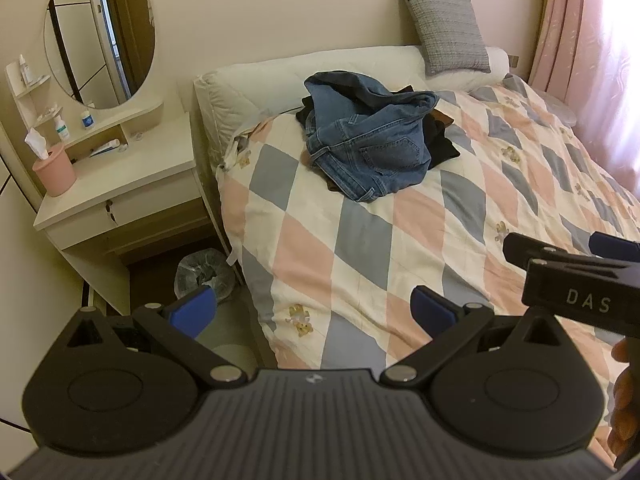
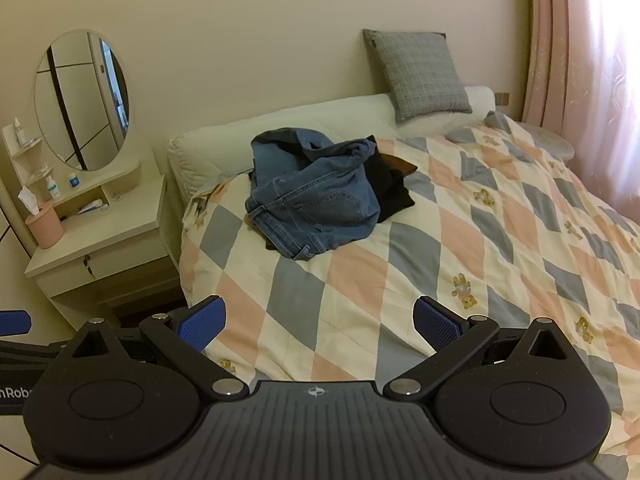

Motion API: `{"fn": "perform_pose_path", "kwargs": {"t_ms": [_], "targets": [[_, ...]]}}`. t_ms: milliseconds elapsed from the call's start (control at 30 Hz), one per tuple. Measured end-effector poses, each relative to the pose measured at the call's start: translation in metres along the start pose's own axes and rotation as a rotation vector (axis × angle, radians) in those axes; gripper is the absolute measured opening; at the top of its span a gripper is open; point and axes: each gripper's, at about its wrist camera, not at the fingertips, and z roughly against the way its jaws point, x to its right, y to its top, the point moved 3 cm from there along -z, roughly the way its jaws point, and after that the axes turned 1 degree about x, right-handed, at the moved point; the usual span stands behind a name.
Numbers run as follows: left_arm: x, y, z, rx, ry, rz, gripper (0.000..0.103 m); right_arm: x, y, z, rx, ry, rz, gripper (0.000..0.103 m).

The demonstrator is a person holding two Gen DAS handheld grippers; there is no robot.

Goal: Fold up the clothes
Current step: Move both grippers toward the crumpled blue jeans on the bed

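At the bottom of the left wrist view, the left gripper (image 1: 314, 312) is hanging with its blue-padded jaws spread wide and nothing between them, over the near edge of the bed's quilt with pink, grey and cream diamonds (image 1: 360, 248). At the right edge of that view the black body of the right gripper (image 1: 576, 268) is showing, with part of a hand (image 1: 624, 400) below it. In the right wrist view the right gripper (image 2: 320, 326) is likewise hovering released, jaws fully apart and empty, above the same quilt.

To the lower left in the left view, a bin lined with clear plastic (image 1: 204, 276) is sitting on the floor beside the bed. Above it a cream dressing table (image 1: 120, 184) is carrying a pink tissue holder (image 1: 54, 170) and an oval mirror (image 1: 100, 34).

Further up, in the middle of both frames, a crumpled pair of blue denim jeans (image 1: 368, 140) is lying on the quilt, on top of dark garments (image 1: 440, 136), well apart from both grippers. Beyond, a grey checked cushion (image 1: 446, 28) is leaning against the wall, and pink curtains (image 1: 592, 60) are hanging at the upper right.
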Motion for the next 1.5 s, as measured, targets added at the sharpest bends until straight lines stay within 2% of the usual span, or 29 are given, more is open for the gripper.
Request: {"fn": "perform_pose_path", "kwargs": {"t_ms": [400, 833, 1500], "targets": [[-0.001, -0.001, -0.005, -0.01, -0.001, 0.02, 0.102, 0.002, 0.001, -0.002, 0.008, 0.009, 0.002, 0.103], [0.006, -0.012, -0.006, -0.084, -0.049, 0.042, 0.102, 0.009, -0.001, 0.0, 0.014, 0.025, -0.013, 0.103], [0.02, -0.012, 0.009, -0.052, -0.075, 0.023, 0.102, 0.029, -0.003, 0.011, 0.036, 0.028, -0.032, 0.103]]}}
